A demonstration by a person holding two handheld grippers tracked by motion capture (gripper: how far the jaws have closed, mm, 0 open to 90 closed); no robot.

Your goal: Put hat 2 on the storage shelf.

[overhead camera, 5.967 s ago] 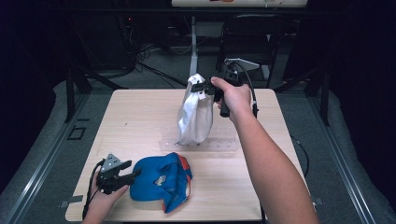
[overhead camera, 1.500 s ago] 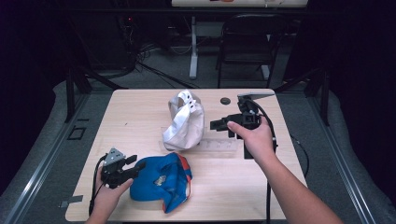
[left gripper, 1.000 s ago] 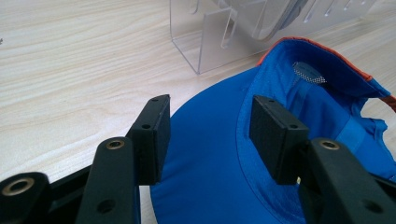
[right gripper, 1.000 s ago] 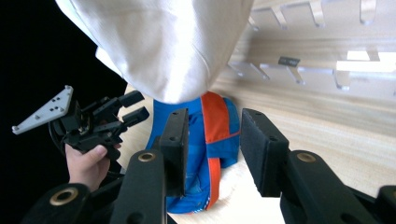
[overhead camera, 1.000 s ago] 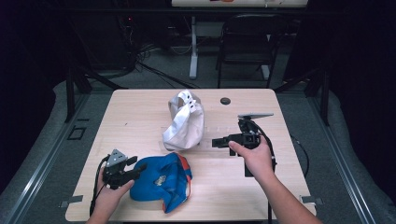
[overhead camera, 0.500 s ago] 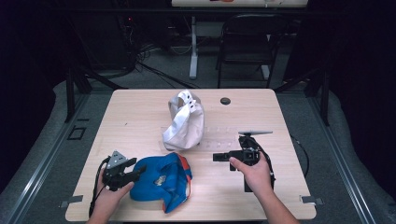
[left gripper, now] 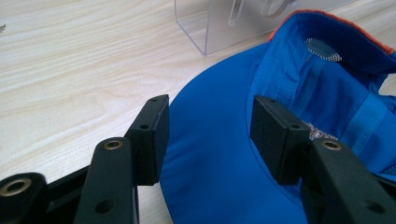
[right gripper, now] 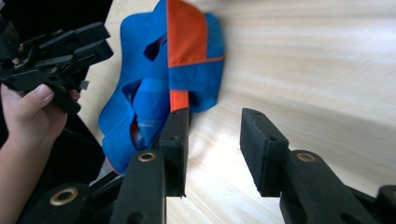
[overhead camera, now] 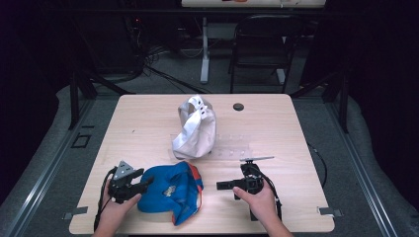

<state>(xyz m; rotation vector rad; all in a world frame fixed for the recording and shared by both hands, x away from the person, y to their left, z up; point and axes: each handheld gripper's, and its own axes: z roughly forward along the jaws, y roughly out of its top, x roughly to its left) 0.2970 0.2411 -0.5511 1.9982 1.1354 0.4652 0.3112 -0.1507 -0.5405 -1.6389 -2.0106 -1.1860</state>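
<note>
Blue cap — between both grippers.

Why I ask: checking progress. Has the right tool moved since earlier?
Yes. The right tool came toward the table's near edge, away from the white cap.

The left gripper stands open astride the brim of the blue cap, near a clear stand

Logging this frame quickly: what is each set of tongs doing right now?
Left tongs: open, jaws either side of the blue cap's brim, not pressing it.
Right tongs: open, holding nothing, pointing at the blue cap.
</note>
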